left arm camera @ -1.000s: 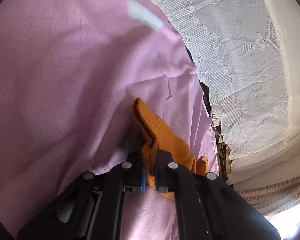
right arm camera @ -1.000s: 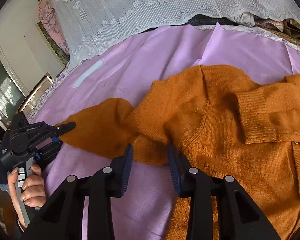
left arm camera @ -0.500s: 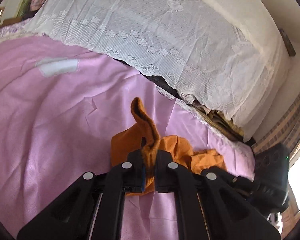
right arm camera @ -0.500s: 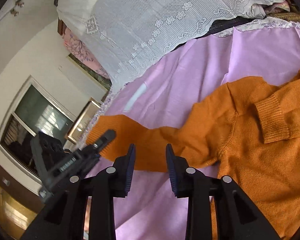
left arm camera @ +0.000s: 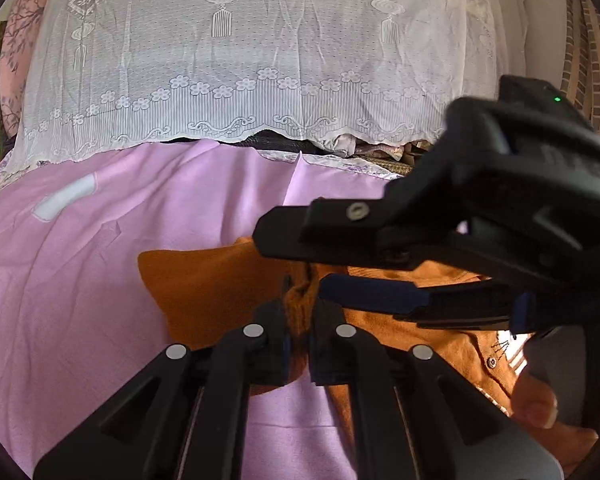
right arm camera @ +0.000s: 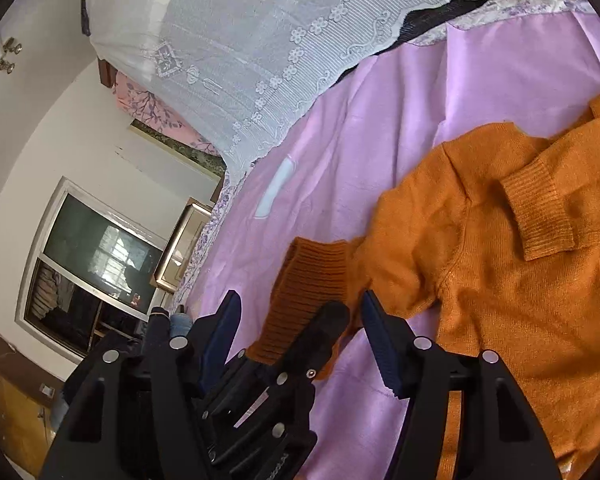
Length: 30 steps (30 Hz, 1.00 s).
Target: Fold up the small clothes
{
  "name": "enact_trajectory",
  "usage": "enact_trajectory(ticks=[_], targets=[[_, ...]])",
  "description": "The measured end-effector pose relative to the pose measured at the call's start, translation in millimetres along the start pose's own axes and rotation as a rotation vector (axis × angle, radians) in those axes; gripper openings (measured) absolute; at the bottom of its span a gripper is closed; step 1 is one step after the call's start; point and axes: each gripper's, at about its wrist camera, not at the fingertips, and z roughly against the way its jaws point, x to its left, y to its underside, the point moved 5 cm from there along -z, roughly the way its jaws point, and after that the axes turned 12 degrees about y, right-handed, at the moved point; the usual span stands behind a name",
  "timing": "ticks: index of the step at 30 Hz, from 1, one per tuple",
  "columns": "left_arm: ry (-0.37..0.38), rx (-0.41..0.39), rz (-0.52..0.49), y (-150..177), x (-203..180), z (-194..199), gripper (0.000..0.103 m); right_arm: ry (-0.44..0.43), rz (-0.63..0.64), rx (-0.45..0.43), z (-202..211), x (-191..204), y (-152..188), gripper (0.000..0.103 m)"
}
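An orange knit cardigan (right arm camera: 520,280) lies on the pink sheet (right arm camera: 380,128), one ribbed cuff folded across its chest. My left gripper (left arm camera: 298,316) is shut on the other sleeve's ribbed cuff (left arm camera: 300,296) and holds it over the cardigan body (left arm camera: 204,284). In the right wrist view that cuff (right arm camera: 308,296) sits between my right gripper's open jaws, with the left gripper's fingers (right arm camera: 324,320) under it. My right gripper (right arm camera: 300,320) is open and empty; it also shows in the left wrist view (left arm camera: 340,264), reaching in from the right.
A white lace cover (left arm camera: 260,60) drapes the bedding at the back edge of the sheet. A white label patch (left arm camera: 64,196) lies on the sheet at the left. A window (right arm camera: 92,264) and a framed picture (right arm camera: 180,248) stand off the bed's left side.
My left gripper has carried the sleeve cuff right, over the cardigan body, up to my right gripper. The right gripper has turned toward it, and its open jaws now flank the cuff.
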Motion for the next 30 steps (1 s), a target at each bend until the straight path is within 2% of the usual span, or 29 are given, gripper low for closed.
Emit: enact_trajectory(ticks=[2,4,7,8,12,20,25,30], targets=[[-0.017,0.008,-0.018,1,-5,-5,0.005,-0.009,-0.015,0.008,-2,-7,-3,0.044],[-0.031,0.017,-0.038,0,-13,-11,0.005,-0.003,-0.006,-0.003,1,-13,-6,0.038],[-0.025,0.031,-0.039,-4,-21,-20,0.005,0.001,-0.011,-0.030,12,-25,-16,0.022],[-0.018,0.034,-0.037,-7,-24,-24,0.005,0.002,-0.013,-0.041,17,-28,-20,0.020],[-0.010,0.037,-0.094,-25,-53,-44,0.005,0.039,0.029,-0.123,48,-41,-38,0.018],[0.035,0.026,-0.177,-59,-123,-91,0.005,0.027,-0.024,-0.226,109,-95,-83,0.017],[0.055,0.036,-0.169,-63,-154,-121,0.004,0.041,-0.055,-0.227,126,-133,-104,0.017],[0.066,0.094,-0.147,-48,-169,-159,0.004,0.034,-0.145,-0.184,116,-173,-114,0.016]])
